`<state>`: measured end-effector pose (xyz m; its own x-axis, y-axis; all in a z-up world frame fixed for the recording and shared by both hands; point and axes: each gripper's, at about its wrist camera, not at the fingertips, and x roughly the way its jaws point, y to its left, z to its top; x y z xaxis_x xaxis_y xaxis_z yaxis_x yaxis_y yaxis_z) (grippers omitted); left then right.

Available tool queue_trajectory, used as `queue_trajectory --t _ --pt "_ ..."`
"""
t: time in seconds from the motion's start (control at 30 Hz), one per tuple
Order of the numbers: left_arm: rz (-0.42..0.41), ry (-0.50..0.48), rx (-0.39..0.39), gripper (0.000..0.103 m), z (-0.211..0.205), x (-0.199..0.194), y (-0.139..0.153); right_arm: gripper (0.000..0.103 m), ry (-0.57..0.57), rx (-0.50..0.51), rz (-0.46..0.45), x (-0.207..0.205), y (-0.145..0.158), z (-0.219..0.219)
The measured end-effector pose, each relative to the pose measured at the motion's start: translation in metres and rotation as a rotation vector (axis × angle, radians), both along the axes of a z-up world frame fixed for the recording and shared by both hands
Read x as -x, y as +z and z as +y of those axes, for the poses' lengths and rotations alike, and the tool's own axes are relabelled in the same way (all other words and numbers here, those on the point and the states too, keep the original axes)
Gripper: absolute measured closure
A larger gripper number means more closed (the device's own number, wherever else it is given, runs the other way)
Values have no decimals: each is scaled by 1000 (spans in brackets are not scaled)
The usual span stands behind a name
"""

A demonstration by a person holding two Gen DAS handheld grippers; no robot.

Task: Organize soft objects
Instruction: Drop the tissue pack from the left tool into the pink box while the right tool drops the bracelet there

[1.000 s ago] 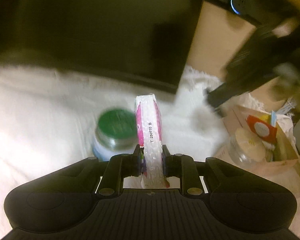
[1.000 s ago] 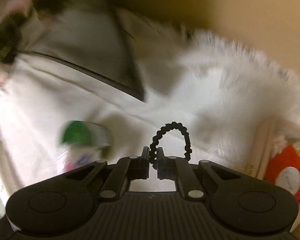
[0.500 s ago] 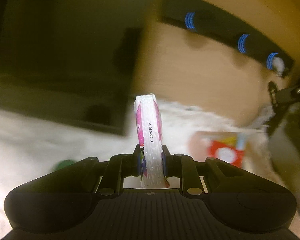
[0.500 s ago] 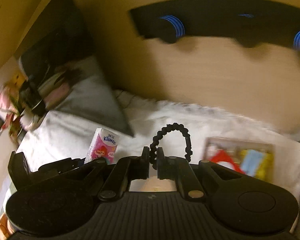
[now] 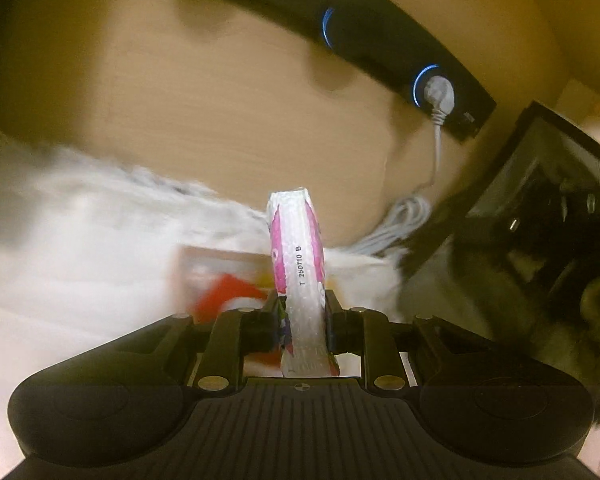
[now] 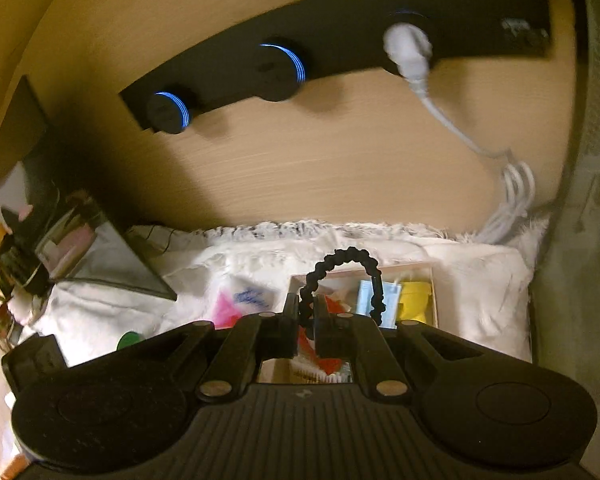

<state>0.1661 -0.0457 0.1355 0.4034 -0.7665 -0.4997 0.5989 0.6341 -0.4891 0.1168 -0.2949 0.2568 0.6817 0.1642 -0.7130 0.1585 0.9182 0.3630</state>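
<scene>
The left gripper point(image 5: 302, 322) has its fingers point(image 5: 270, 320) pinching a slim pink-and-white plastic tissue packet point(image 5: 298, 264) by its lower end, so the packet stands edge-on and upright between the pads, a printed code running up its spine. The right gripper point(image 6: 307, 330) has its fingers point(image 6: 287, 330) pressed almost together on one end of a black spiral hair tie point(image 6: 346, 276), whose loop arches up and to the right of the pads.

Just beyond both sets of fingers lies a shallow light wooden box point(image 6: 434, 280), resting on a fluffy white fur rug point(image 6: 476, 276). In the right wrist view the hair tie hangs in front of the box, which holds a pale blue packet point(image 6: 390, 300), a yellow soft item point(image 6: 416, 300) and a red piece point(image 6: 332, 362). In the left wrist view the tissue packet rises in front of the same box point(image 5: 204, 264), blurred there, with a red shape inside it.

Left of the box on the rug sits a blurred pink-and-white wrapper point(image 6: 240, 302) and, nearer, a green round lid point(image 6: 130, 340). Behind the box a pale wood panel point(image 6: 320, 152) stands upright, carrying a long black power strip point(image 6: 340, 52) with blue-lit rings; a white plug point(image 6: 410, 54) sits in its right socket, and its white cable point(image 6: 508, 204) drops in coils to the rug at the box's far right.
</scene>
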Motion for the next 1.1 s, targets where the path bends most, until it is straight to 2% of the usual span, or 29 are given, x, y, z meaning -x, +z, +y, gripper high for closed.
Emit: queue_trajectory --t 0.07,0.13,0.17,0.2,0.3,0.47,0.53,0.67,0.83,0.97,1.03,1.1 --pt "33 5 -77 78 -27 -7 -18 96 -22 -25 17 -5 -17 -7" --pt "9 22 -221 76 -49 -8 -36 96 -38 -62 43 -14 -40 -13" --pt "-13 39 -288 71 -56 -7 -43 96 -48 -82 56 -17 -51 -17" --pt "-27 42 -329 71 -59 -6 -48 96 -58 -99 69 -21 -61 -21" --pt "-41 47 -324 69 -53 -5 -52 96 -72 -139 108 -33 -90 -30" --pt "-93 30 -327 70 -48 6 -38 96 -88 -168 161 -54 -134 -30" --pt "-123 23 -363 71 -50 9 -33 96 -91 -178 189 -64 -150 -30" --pt "-108 -10 -425 74 -60 9 -43 96 -103 -176 255 -78 -181 -30" --pt "-146 -26 -434 74 -66 10 -43 94 -101 -176 241 -71 -176 -29" --pt "-140 -33 -420 73 -62 10 -43 89 -83 -64 137 -59 -144 -19" --pt "-133 -41 -411 73 -60 11 -44 88 -40 -8 84 -58 -131 -7" --pt "-125 -51 -401 73 -58 11 -44 88 25 24 74 -62 -127 7"
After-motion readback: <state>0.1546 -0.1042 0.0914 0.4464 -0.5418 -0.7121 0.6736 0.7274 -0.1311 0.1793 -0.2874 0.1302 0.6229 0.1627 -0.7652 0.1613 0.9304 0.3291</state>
